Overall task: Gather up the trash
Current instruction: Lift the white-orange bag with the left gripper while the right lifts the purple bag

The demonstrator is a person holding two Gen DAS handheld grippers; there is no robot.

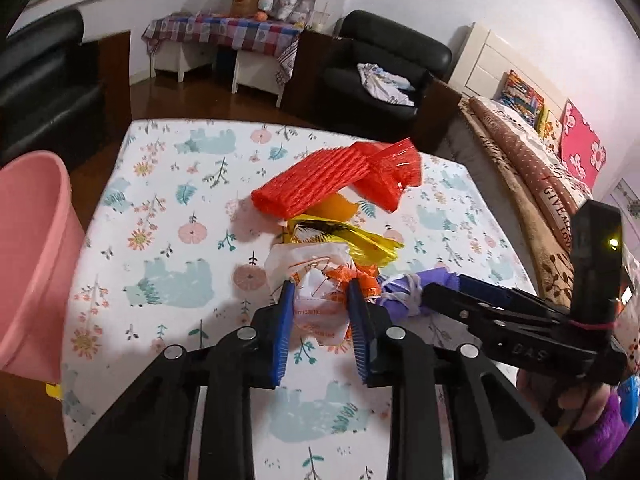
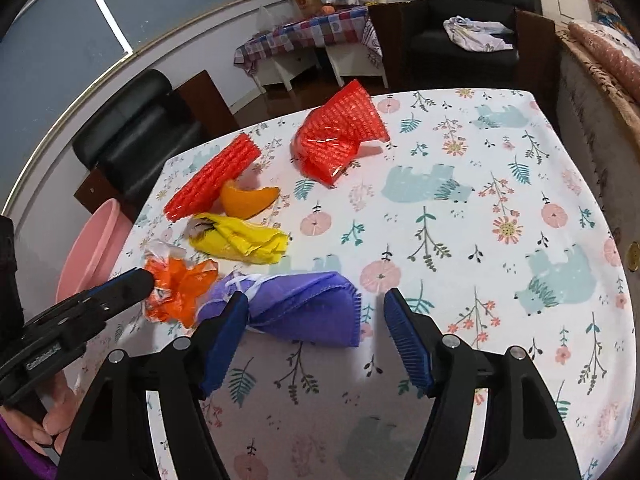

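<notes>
Trash lies on a table under a flowered cloth (image 1: 168,240). My left gripper (image 1: 321,292) is shut on a crumpled orange-and-white wrapper (image 1: 320,308), both blue pads pressing its sides; the right wrist view shows that wrapper (image 2: 180,292) against the left gripper (image 2: 136,284). My right gripper (image 2: 316,300) stands open astride a purple cloth piece (image 2: 304,308), its left pad touching the cloth and its right pad apart. Beyond lie a yellow wrapper (image 2: 244,240), an orange peel (image 2: 248,200), a red foam net (image 2: 212,178) and a red mesh bag (image 2: 340,136).
A pink bin (image 1: 28,260) stands beside the table's left edge. Black armchairs (image 1: 384,68) and a small table with a checked cloth (image 1: 224,36) stand past the far edge. A bed with a brown blanket (image 1: 520,176) runs along the right side.
</notes>
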